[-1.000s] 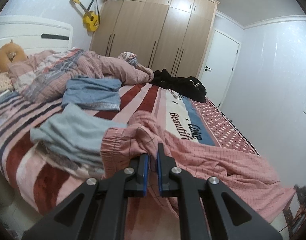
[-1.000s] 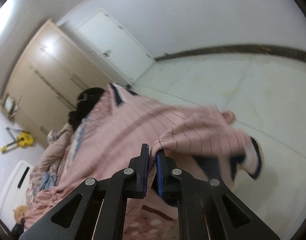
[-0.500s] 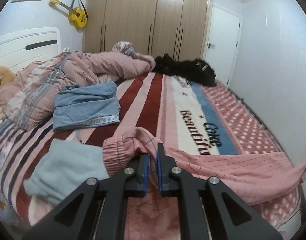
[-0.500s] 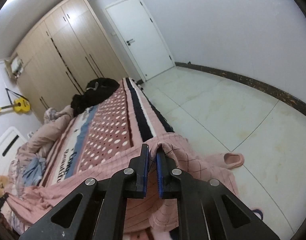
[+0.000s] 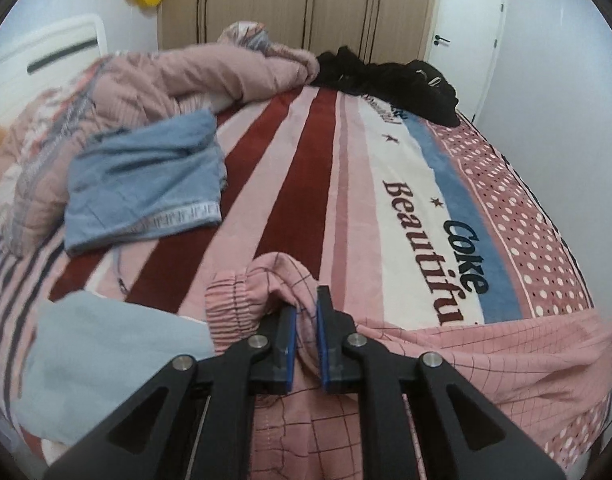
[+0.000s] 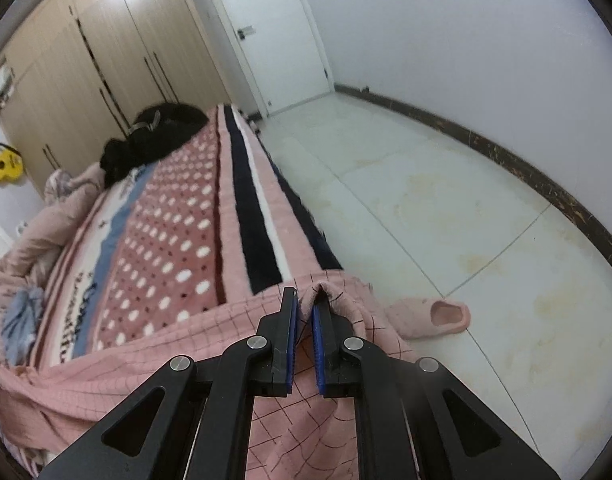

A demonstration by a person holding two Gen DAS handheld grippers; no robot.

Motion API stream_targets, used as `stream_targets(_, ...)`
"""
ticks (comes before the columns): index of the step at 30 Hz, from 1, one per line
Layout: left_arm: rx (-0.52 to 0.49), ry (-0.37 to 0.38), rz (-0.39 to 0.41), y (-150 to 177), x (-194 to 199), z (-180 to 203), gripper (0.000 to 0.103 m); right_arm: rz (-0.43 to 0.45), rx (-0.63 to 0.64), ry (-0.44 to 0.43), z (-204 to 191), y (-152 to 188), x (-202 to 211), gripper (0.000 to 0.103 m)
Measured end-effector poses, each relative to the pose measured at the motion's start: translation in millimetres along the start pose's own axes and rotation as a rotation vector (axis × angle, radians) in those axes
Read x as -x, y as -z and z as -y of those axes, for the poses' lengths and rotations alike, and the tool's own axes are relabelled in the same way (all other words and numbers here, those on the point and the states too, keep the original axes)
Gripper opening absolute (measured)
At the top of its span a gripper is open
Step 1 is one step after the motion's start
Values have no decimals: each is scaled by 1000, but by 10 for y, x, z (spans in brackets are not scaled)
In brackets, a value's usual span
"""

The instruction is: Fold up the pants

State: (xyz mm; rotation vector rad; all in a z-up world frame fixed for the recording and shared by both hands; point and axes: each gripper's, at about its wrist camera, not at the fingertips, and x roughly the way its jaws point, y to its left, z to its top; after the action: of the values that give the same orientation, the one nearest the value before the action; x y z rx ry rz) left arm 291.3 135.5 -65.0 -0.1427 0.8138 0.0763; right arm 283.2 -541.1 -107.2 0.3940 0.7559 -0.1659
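Pants (image 5: pixel 486 354) clenched by left gripper (image 5: pixel 306 336) and right gripper (image 6: pixel 304 336); bedspread (image 5: pixel 406 184) reads "Coke Beautifu", seemingly cut off.

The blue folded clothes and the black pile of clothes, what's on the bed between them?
In the left wrist view, only bare striped blanket lies between the blue folded clothes and the black pile.
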Motion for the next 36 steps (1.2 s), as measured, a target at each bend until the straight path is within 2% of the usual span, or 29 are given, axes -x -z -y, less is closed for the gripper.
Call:
stream_targets(3,-15,-2,-15,15,-32,-29,13,-28,13,5,-45,23,-145,7)
stream_targets(4,-20,-6,-14,21,-24,-22,20,-35,16,3,-57,20,-177,13)
stream_targets(5,-24,-12,-11,20,-4,-26,25,-37,19,-4,-68,13,-196,26)
stream_targets(6,-24,-3,-8,14,31,-44,36,-36,24,-6,-84,7,-196,41)
stream_targets(7,-23,6,0,7,81,-68,47,-36,32,-7,-101,-2,-179,47)
stream_targets(8,-23,16,14,6,138,-89,50,-37,51,-4,-138,-18,-143,52)
stream_targets(12,-49,-20,84,14,435,-136,70,0,134,-17,-361,4,150,52)
stream_targets(14,-57,-7,116,29,604,-168,70,11,188,-82,-601,81,337,52)
stream_targets(17,-67,34,105,109,722,-185,71,-3,289,-215,-1054,279,499,52)
stream_targets(19,-82,51,87,243,757,-164,73,-35,360,-282,-1375,446,498,52)
stream_targets(22,-99,97,80,438,814,-112,73,-130,463,-386,-1917,767,333,49)
stream_targets(23,-107,114,83,491,840,-87,73,-175,484,-432,-2106,904,230,40)
stream_targets(24,-116,128,88,543,873,-67,73,-204,492,-459,-2212,991,167,21)
stream_targets(26,-134,155,92,602,909,-26,73,-280,515,-514,-2473,1198,-17,8)
stream_targets(28,-153,175,88,628,914,20,73,-331,553,-527,-2710,1366,-198,8)
stream_targets(31,-193,226,73,640,863,120,74,-370,582,-483,-2946,1501,-453,8)
stream_targets(36,-244,308,52,600,697,351,74,-359,535,-400,-2995,1305,-773,7)
